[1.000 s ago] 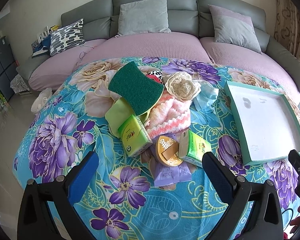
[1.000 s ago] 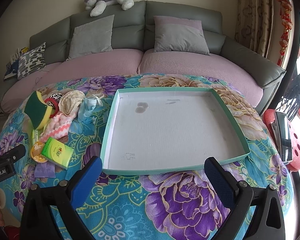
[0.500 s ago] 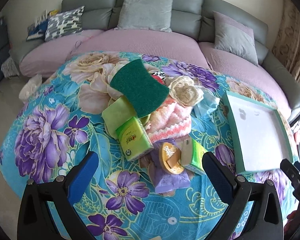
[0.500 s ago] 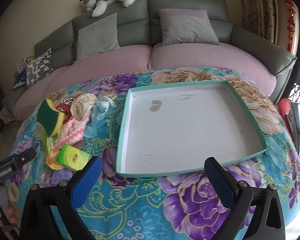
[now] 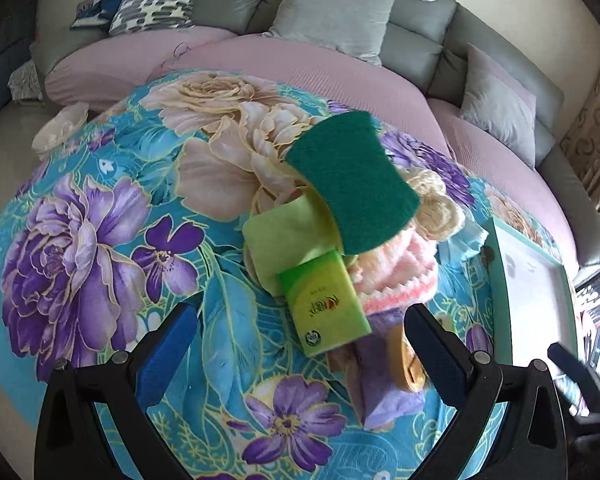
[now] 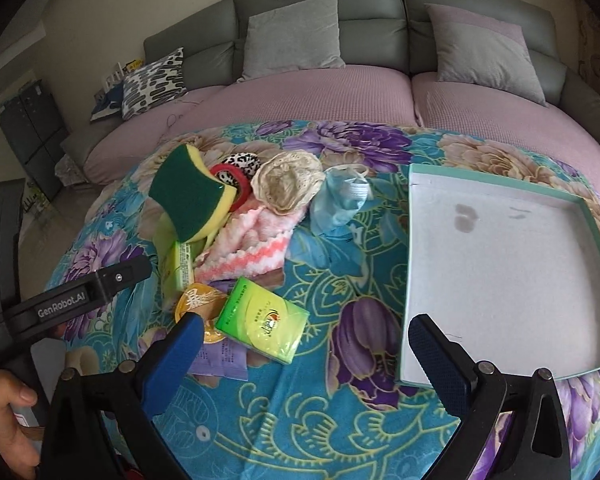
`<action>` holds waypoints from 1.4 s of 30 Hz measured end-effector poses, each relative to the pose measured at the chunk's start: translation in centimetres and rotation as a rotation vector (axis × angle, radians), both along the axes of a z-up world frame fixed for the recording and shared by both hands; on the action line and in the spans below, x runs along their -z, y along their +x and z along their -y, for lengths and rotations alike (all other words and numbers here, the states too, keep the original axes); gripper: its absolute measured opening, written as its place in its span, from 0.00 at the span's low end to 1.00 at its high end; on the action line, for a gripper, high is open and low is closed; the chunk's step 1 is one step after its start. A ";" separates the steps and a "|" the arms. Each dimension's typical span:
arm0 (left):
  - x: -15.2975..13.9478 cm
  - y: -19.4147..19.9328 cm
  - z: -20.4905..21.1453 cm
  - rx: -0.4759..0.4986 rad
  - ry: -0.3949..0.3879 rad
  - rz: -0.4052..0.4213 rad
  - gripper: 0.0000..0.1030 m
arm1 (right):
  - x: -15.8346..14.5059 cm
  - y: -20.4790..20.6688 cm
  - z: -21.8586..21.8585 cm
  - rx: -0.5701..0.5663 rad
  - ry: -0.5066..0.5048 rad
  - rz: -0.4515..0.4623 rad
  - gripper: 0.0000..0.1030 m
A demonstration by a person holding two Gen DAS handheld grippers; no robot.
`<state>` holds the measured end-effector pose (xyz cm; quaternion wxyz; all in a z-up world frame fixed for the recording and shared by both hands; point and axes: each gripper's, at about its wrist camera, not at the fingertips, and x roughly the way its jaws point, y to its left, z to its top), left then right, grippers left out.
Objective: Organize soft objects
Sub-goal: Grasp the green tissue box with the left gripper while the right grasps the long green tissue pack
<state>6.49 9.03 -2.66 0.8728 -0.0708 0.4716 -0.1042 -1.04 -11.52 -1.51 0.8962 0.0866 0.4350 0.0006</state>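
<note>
A heap of soft things lies on the flowered cloth: a green and yellow sponge [image 5: 352, 184] [image 6: 188, 196] on top, a pink knitted cloth [image 5: 392, 268] [image 6: 252, 240], a cream crocheted piece [image 6: 286, 180], a blue face mask [image 6: 340, 200], a yellow-green cloth [image 5: 284, 236], two green tissue packs [image 5: 324, 300] [image 6: 262, 324] and a purple wipes pack [image 6: 220, 356]. My left gripper [image 5: 300, 352] is open, hovering just in front of the nearer tissue pack. My right gripper [image 6: 304, 356] is open above the cloth, between the heap and the empty teal-rimmed tray [image 6: 500, 272].
A round gold lid [image 6: 198, 308] and a red tape roll [image 6: 230, 176] sit in the heap. A grey sofa [image 6: 320, 20] with cushions curves behind the table. A person's hand [image 6: 4, 420] holds the left gripper at lower left of the right wrist view.
My left gripper has moved closer to the heap and swung left, so the tray slid to the right edge. My right gripper has swung left, bringing the heap into view.
</note>
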 end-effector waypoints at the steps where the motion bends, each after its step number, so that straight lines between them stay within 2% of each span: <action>1: 0.3 0.4 -0.3 -0.012 -0.008 -0.009 1.00 | 0.3 0.3 -0.3 -0.008 0.002 -0.007 1.00; 5: 1.4 1.9 -1.1 -0.043 -0.080 -0.065 1.00 | 1.2 1.4 -1.1 -0.028 0.010 -0.023 1.00; 15: 3.6 3.8 0.2 -0.064 -0.100 -0.128 0.99 | 3.5 2.7 -1.8 -0.042 0.065 -0.059 1.00; 20: 4.7 3.8 0.6 -0.058 -0.110 -0.151 0.82 | 4.5 3.0 -1.7 -0.036 0.106 -0.079 0.99; 24: 5.3 3.9 0.9 -0.043 -0.114 -0.170 0.67 | 5.3 3.2 -1.4 -0.024 0.144 -0.097 0.91; 26: 5.4 3.9 1.0 -0.036 -0.112 -0.171 0.51 | 5.6 3.2 -1.2 -0.020 0.164 -0.107 0.84; 27: 5.5 3.8 1.1 -0.032 -0.116 -0.171 0.48 | 5.8 3.2 -1.2 -0.021 0.171 -0.112 0.82; 29: 5.5 3.8 1.1 -0.022 -0.126 -0.177 0.48 | 5.9 3.2 -1.2 -0.025 0.185 -0.116 0.78; 31: 5.5 3.7 1.3 -0.016 -0.115 -0.173 0.48 | 6.1 3.2 -1.2 -0.023 0.190 -0.120 0.68; 38: 5.2 3.1 1.7 -0.014 -0.111 -0.166 0.48 | 6.3 3.2 -0.7 -0.010 0.219 -0.123 0.68; 42: 4.7 2.2 1.3 -0.014 -0.094 -0.155 0.48 | 5.5 2.5 -0.5 -0.007 0.208 -0.091 0.67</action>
